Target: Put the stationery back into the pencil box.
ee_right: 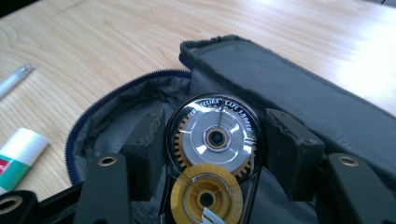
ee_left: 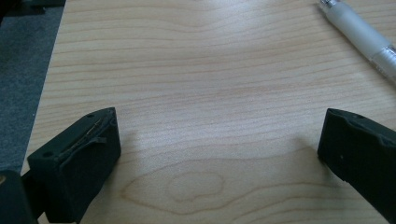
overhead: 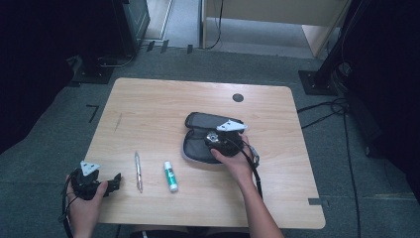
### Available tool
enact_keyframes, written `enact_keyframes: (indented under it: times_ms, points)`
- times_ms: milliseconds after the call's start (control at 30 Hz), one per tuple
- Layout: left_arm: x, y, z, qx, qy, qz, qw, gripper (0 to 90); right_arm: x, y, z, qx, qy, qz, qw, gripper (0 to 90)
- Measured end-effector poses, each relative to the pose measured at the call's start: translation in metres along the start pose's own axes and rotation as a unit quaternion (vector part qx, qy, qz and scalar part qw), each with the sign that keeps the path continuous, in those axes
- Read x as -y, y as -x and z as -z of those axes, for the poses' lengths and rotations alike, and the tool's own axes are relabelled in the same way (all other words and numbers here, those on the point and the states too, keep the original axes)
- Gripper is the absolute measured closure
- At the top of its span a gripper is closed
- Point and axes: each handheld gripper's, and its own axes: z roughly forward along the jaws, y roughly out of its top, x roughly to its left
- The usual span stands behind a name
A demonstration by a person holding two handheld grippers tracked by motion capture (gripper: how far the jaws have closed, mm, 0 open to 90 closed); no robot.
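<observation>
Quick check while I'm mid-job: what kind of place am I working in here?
Probably an office or lab recording station: a small wooden table on grey carpet, with dark stands and cables around it. On the table lie stationery items: a pen, a glue stick and an open pencil case.

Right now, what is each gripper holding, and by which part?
The right gripper clamps a correction tape dispenser by its two flat-edged sides, over the open pencil case. The left gripper holds nothing.
</observation>
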Motion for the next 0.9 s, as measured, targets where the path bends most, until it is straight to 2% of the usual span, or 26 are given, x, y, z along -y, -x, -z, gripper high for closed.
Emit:
enact_keyframes:
  times_ms: [200, 500, 900]
  points:
    - [0.0, 0.0, 0.0, 0.0, 0.0, 0.0, 1.0, 0.0, 0.003, -0.002, -0.012, 0.017, -0.018, 0.017, 0.9996, 41.7]
    - [0.0, 0.0, 0.0, 0.0, 0.0, 0.0, 1.0, 0.0, 0.008, -0.001, -0.021, 0.018, -0.048, 0.022, 0.9984, 41.6]
    - [0.0, 0.0, 0.0, 0.0, 0.0, -0.001, 1.0, 0.0, 0.012, 0.005, -0.029, 0.013, -0.08, 0.007, 0.9967, 41.4]
